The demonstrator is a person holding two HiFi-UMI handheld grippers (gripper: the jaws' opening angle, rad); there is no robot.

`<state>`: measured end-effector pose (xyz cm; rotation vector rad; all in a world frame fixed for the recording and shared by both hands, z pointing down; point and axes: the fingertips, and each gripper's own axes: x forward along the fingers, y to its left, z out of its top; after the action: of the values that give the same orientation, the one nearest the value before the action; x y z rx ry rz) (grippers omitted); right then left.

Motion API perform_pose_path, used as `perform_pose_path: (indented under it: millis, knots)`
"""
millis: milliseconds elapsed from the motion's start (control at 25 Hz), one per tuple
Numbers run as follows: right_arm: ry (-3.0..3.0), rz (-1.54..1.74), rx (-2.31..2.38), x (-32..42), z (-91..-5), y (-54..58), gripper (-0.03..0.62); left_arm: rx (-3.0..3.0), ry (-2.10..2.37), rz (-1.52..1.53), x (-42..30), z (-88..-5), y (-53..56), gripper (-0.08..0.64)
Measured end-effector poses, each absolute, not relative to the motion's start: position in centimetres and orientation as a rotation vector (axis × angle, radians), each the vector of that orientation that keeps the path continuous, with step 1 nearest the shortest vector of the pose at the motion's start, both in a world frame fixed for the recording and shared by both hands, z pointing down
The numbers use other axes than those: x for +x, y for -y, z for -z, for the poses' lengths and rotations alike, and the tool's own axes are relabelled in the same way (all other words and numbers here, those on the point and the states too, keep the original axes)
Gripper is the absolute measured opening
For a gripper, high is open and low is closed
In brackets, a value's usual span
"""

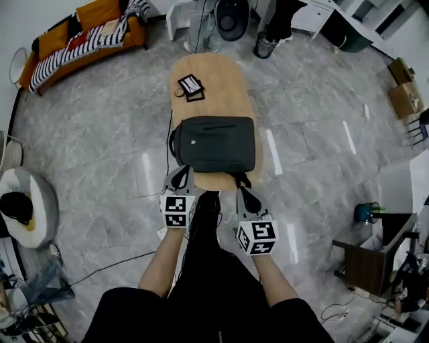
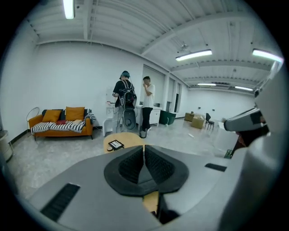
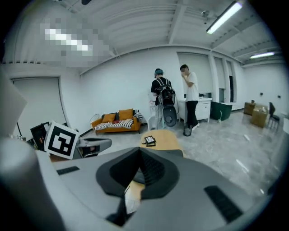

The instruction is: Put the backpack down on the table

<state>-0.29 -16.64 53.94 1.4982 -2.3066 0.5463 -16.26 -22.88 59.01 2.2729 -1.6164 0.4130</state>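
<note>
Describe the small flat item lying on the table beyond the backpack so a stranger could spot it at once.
Start at the oval wooden table in the middle of the grey tiled floor. A dark grey backpack covers its near end; at the far end lies a small black-framed white card. It alone is flat, pale and patterned.

An orange sofa [image 1: 100, 12] draped with a striped blanket [image 1: 107, 35] stands by the far wall. A person in dark clothes [image 2: 124, 94] and a person in a white top [image 2: 147, 97] stand side by side. Cardboard boxes [image 1: 404, 90] sit on the grey tiled floor [image 1: 100, 147], well apart from a round white cushion [image 1: 43, 194]
</note>
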Motion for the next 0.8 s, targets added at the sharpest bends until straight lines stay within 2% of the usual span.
perform_pose_path:
  millis: [400,800]
  knots:
    - [2.402,-0.525,1.648,1.5,-48.5,9.4,0.009,2.457,1.509,-0.433,-10.0,-51.4,13.7,0.025]
    - [2.412,-0.479,1.653,0.8,-47.2,8.5,0.009,2.468,1.527,-0.402,-10.2,-49.9,12.5,0.025]
